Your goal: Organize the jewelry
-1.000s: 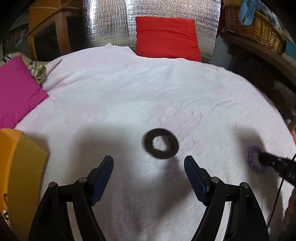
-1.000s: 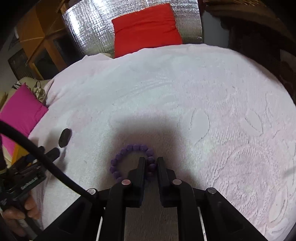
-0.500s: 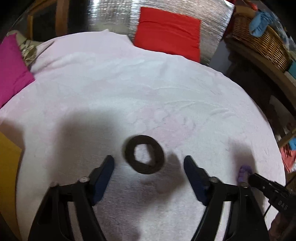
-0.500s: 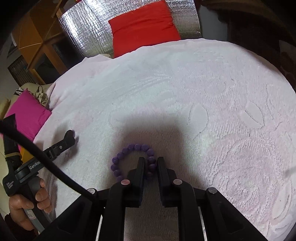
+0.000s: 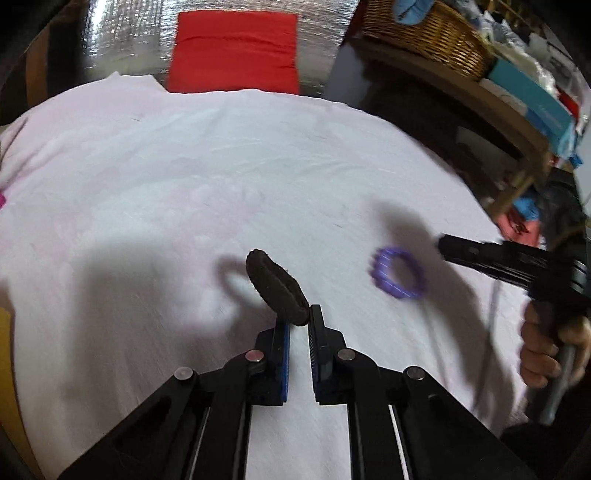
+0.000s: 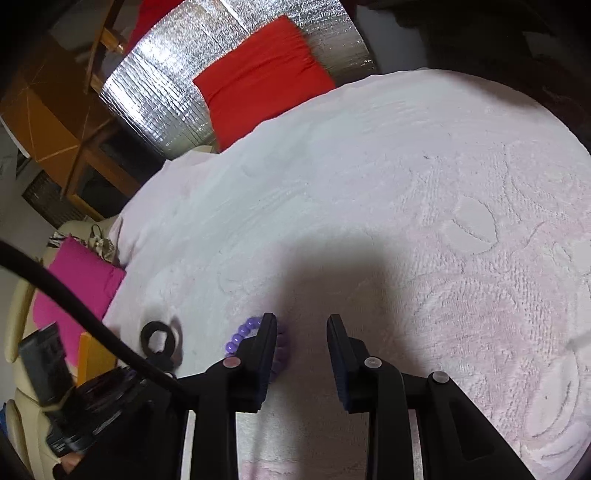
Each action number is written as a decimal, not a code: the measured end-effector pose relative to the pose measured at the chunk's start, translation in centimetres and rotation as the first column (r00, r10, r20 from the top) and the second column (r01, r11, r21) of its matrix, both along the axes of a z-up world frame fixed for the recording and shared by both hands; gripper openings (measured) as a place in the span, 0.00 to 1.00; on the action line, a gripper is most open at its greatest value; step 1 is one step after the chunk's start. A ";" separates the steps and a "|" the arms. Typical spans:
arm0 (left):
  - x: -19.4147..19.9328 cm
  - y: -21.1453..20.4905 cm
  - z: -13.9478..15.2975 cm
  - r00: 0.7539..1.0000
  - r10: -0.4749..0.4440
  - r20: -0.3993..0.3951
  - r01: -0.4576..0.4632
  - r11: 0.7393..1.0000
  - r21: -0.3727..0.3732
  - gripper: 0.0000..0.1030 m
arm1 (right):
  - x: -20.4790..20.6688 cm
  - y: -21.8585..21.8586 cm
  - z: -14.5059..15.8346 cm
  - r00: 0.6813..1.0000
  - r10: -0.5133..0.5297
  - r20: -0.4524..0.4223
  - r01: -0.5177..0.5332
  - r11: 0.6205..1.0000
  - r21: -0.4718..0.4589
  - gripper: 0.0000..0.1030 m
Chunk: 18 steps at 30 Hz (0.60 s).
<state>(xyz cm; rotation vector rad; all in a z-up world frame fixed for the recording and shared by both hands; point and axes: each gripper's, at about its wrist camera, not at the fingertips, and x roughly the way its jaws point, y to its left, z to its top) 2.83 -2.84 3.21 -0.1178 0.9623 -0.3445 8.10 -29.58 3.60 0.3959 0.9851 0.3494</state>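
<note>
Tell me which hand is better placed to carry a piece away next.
Left. Its tool has just closed on the dark ring, lifted off the blanket; the right tool has just opened, the purple bracelet lying loose.

Wide open pale bedspread ahead, clear to the far edge where the red cushion stands. Toward the right edge, the purple bead bracelet lies in the path; beyond that edge, a wooden shelf and wicker basket crowd in.

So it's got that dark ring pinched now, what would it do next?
Probably lift the dark fuzzy ring clear of the white bedspread: the left gripper, just closed, pinches its edge. The right gripper, just opened, has released the purple bead bracelet.
</note>
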 end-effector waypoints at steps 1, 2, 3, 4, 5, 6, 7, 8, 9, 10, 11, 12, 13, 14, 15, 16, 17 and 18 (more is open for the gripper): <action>-0.6 -0.2 0.2 1.000 -0.016 -0.001 0.016 1.000 -0.010 0.10 | -0.1 0.3 0.0 1.000 0.006 0.003 -0.006 1.000 -0.008 0.31; -1.1 -0.4 0.3 1.000 -0.030 -0.003 0.030 0.999 -0.022 0.10 | -0.1 0.6 0.2 1.000 0.010 0.007 -0.010 1.000 -0.013 0.31; -1.5 -0.5 0.4 0.999 -0.041 -0.005 0.041 0.999 -0.029 0.11 | -0.1 0.9 0.3 1.000 0.017 0.012 -0.017 1.000 -0.019 0.31; -2.0 -0.7 0.4 0.999 -0.053 -0.007 0.053 0.998 -0.024 0.11 | -0.2 1.3 0.3 1.000 0.026 0.016 -0.025 0.999 -0.024 0.31; -2.4 -0.9 0.4 0.998 -0.055 -0.003 0.055 0.998 -0.014 0.12 | -0.2 1.5 0.4 0.999 0.032 0.016 -0.031 0.999 -0.028 0.31; -2.7 -0.9 0.5 0.999 -0.054 0.005 0.054 0.999 0.007 0.19 | -0.4 1.7 0.3 0.999 0.036 0.017 -0.036 0.999 -0.035 0.31; -2.3 -0.9 0.4 0.999 -0.049 0.005 0.049 0.999 0.017 0.24 | -0.3 1.8 0.2 0.999 0.039 0.016 -0.038 0.998 -0.042 0.31; -2.2 -0.7 0.4 0.999 -0.039 0.006 0.039 0.999 0.023 0.40 | -0.3 2.1 0.1 0.999 0.040 0.016 -0.039 0.998 -0.055 0.31; -2.1 -0.4 0.4 1.000 -0.019 0.008 0.019 0.999 0.030 0.51 | -0.3 2.3 0.0 0.999 0.041 0.018 -0.040 0.997 -0.067 0.31; -2.1 -0.1 0.4 1.000 0.005 0.012 -0.005 0.999 0.035 0.63 | -0.3 2.5 -0.1 0.999 0.043 0.019 -0.041 0.996 -0.077 0.31; -2.5 0.0 0.6 1.000 0.015 0.015 -0.016 0.999 0.035 0.64 | -0.3 2.5 -0.1 0.999 0.043 0.020 -0.041 0.996 -0.085 0.31; -2.5 0.2 0.7 1.000 0.020 0.013 -0.021 0.999 0.030 0.64 | -0.3 2.5 -0.2 0.999 0.042 0.020 -0.040 0.995 -0.091 0.31; -2.5 0.4 0.8 1.000 0.025 0.015 -0.025 0.999 0.026 0.64 | -0.3 2.5 -0.3 0.999 0.041 0.019 -0.040 0.995 -0.094 0.31; -2.5 0.5 0.8 0.999 0.028 0.018 -0.029 0.999 0.028 0.64 | -0.2 2.4 -0.3 0.999 0.039 0.018 -0.037 0.995 -0.096 0.31; -2.4 0.6 0.8 0.999 0.034 0.024 -0.035 0.999 0.042 0.64 | -0.1 2.4 -0.4 0.999 0.036 0.017 -0.034 0.995 -0.097 0.31; -2.3 0.5 0.8 0.999 0.033 0.026 -0.034 0.998 0.052 0.64 | -0.1 2.3 -0.4 0.999 0.033 0.016 -0.031 0.995 -0.096 0.31; -2.2 0.5 0.6 0.999 0.029 0.028 -0.031 0.997 0.064 0.64 | -0.1 2.2 -0.5 0.999 0.030 0.016 -0.028 0.995 -0.095 0.30; -2.1 0.2 0.5 0.999 0.022 0.029 -0.024 0.997 0.077 0.64 | 0.0 2.1 -0.5 0.999 0.029 0.017 -0.027 0.995 -0.095 0.31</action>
